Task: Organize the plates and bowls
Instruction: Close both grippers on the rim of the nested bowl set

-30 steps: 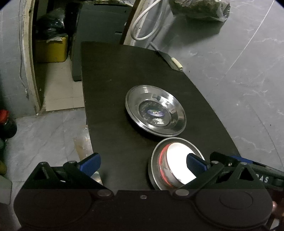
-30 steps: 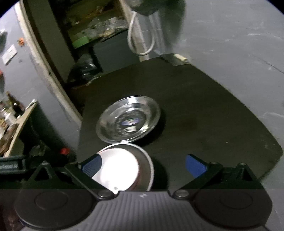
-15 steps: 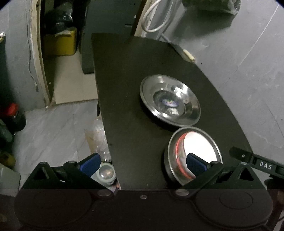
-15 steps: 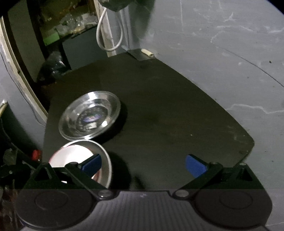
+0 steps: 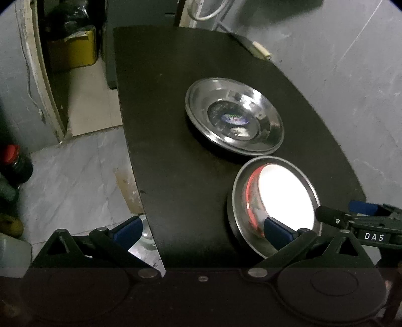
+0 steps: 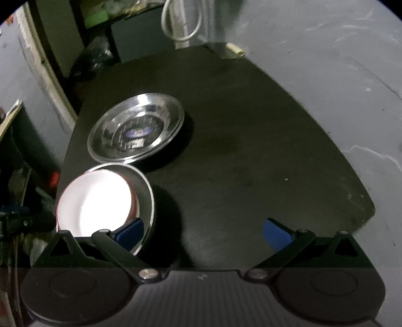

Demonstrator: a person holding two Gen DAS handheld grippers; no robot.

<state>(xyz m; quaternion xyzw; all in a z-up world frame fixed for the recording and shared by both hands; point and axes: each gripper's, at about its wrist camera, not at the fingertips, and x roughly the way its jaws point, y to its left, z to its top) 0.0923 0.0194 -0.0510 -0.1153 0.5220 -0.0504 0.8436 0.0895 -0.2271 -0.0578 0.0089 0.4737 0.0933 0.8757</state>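
A wide steel plate [image 5: 235, 115] with a blue sticker lies on the black table [image 5: 163, 113]; it also shows in the right wrist view [image 6: 135, 130]. In front of it stands a steel bowl [image 5: 273, 201] with a white, red-rimmed bowl nested inside, also in the right wrist view [image 6: 105, 201]. My left gripper [image 5: 203, 231] is open and empty, its right finger over the bowl's near rim. My right gripper [image 6: 204, 232] is open and empty, its left finger by the bowl's right rim.
The table's left edge drops to a tiled floor with bottles [image 5: 15, 163] and a yellow box [image 5: 72, 50]. A white hose [image 6: 181, 22] and a small white object [image 5: 261, 50] lie at the far end. Grey wall on the right.
Both grippers shifted view slightly; the left one swung so plate and bowl sit further right in its view. The right one moved back toward the bowl. Plate and bowl stayed put.
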